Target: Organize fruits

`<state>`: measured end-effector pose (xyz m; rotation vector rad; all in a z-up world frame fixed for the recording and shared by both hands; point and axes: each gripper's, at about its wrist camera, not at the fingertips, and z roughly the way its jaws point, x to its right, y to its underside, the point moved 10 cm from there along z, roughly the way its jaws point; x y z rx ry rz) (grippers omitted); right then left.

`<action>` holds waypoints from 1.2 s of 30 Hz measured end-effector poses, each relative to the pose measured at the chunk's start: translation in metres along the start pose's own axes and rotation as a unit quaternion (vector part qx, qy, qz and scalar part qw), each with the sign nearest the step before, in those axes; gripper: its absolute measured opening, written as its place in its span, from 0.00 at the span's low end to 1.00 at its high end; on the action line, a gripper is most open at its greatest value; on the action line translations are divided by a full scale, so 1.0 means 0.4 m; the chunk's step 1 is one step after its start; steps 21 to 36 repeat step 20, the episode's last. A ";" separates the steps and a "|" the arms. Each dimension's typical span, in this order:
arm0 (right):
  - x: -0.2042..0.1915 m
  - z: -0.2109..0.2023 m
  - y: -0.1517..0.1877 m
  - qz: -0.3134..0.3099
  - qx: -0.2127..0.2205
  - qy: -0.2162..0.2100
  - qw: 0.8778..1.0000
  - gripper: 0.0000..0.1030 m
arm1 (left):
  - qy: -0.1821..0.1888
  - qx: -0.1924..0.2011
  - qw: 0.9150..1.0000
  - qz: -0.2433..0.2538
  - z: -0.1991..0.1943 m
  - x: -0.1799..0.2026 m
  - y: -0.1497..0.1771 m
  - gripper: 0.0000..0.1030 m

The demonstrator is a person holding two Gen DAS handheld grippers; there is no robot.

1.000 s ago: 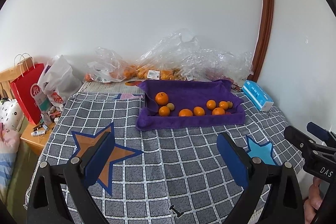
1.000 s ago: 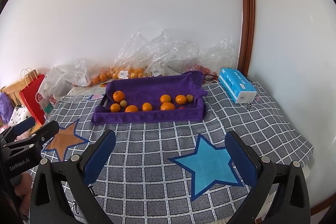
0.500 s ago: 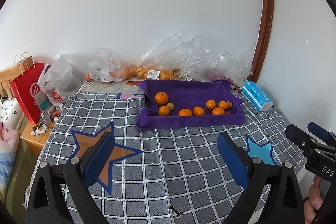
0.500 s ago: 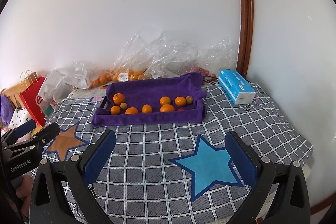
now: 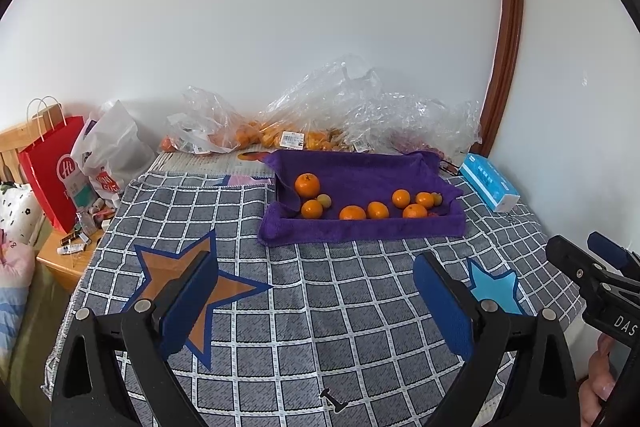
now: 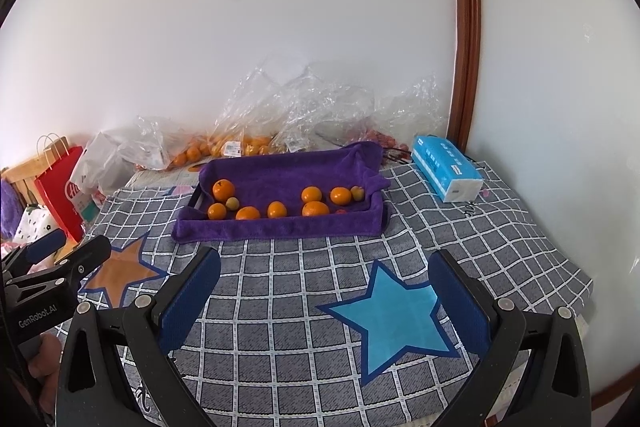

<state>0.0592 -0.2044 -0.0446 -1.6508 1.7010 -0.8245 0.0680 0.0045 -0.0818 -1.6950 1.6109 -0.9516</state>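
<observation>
A tray lined with a purple towel (image 5: 360, 171) (image 6: 288, 171) sits on the checked cloth near the wall. Several oranges lie in it, the largest (image 5: 307, 185) (image 6: 223, 189) at its left, with two small yellowish fruits (image 5: 324, 201) (image 6: 232, 203) among them. My left gripper (image 5: 316, 287) hovers open over the cloth, well short of the tray, holding nothing. My right gripper (image 6: 324, 287) is also open and empty, above the blue star (image 6: 394, 315). Each gripper shows at the edge of the other's view.
Clear plastic bags with more oranges (image 5: 264, 137) (image 6: 224, 147) are piled against the wall behind the tray. A blue tissue pack (image 5: 490, 183) (image 6: 446, 173) lies at the right. A red paper bag (image 5: 54, 163) and a white bag stand at the left, off the table edge.
Both views have shifted only slightly; the tray and fruit sit a little lower and nearer in the right wrist view. Both grippers remain open and empty.
</observation>
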 end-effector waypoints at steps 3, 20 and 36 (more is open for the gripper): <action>0.002 -0.005 -0.001 0.001 0.002 0.001 1.000 0.99 | -0.001 0.002 1.000 0.000 -0.002 0.002 -0.004 0.96; 0.004 -0.004 0.002 0.003 0.001 0.001 1.000 0.99 | -0.003 0.003 1.000 -0.005 -0.005 0.002 -0.011 0.96; 0.004 -0.004 0.002 0.003 0.001 0.001 1.000 0.99 | -0.003 0.003 1.000 -0.005 -0.005 0.002 -0.011 0.96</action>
